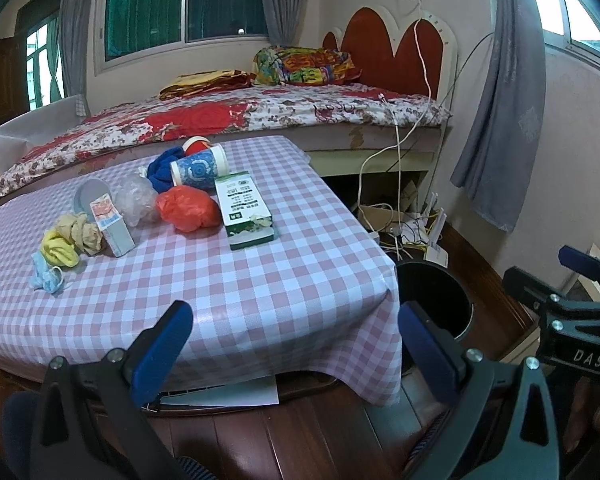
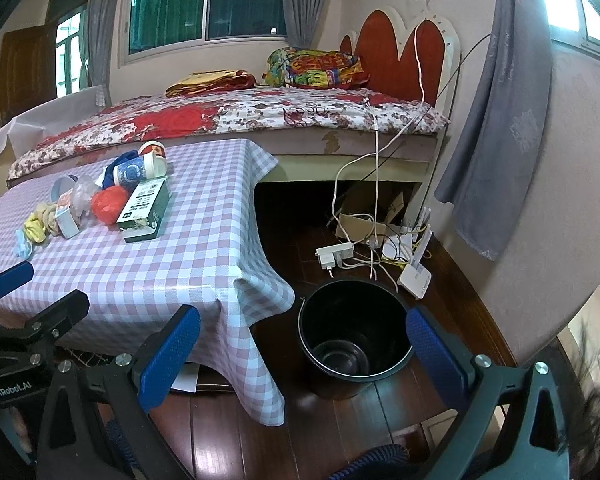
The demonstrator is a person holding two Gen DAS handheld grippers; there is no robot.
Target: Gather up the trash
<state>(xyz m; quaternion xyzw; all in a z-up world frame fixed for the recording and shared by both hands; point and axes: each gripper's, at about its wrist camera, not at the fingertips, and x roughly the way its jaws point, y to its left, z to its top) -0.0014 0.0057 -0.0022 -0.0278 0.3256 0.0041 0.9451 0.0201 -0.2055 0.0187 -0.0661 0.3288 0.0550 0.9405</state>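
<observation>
Trash lies on a table with a pink checked cloth (image 1: 260, 280): a green and white box (image 1: 244, 210), a red plastic bag (image 1: 188, 208), a clear plastic bag (image 1: 136, 200), a blue patterned cup (image 1: 198, 168), a small carton (image 1: 110, 226), crumpled paper (image 1: 80, 232), a yellow wad (image 1: 60, 248) and a blue mask (image 1: 44, 276). A black bucket (image 2: 354, 340) stands on the floor right of the table. My left gripper (image 1: 296, 340) is open and empty over the table's near edge. My right gripper (image 2: 304, 348) is open and empty near the bucket.
A bed (image 1: 220, 116) with a floral cover stands behind the table. Cables, a power strip (image 2: 334, 254) and a white router (image 2: 414, 276) lie on the wooden floor beyond the bucket. A grey curtain (image 2: 496, 140) hangs at the right wall.
</observation>
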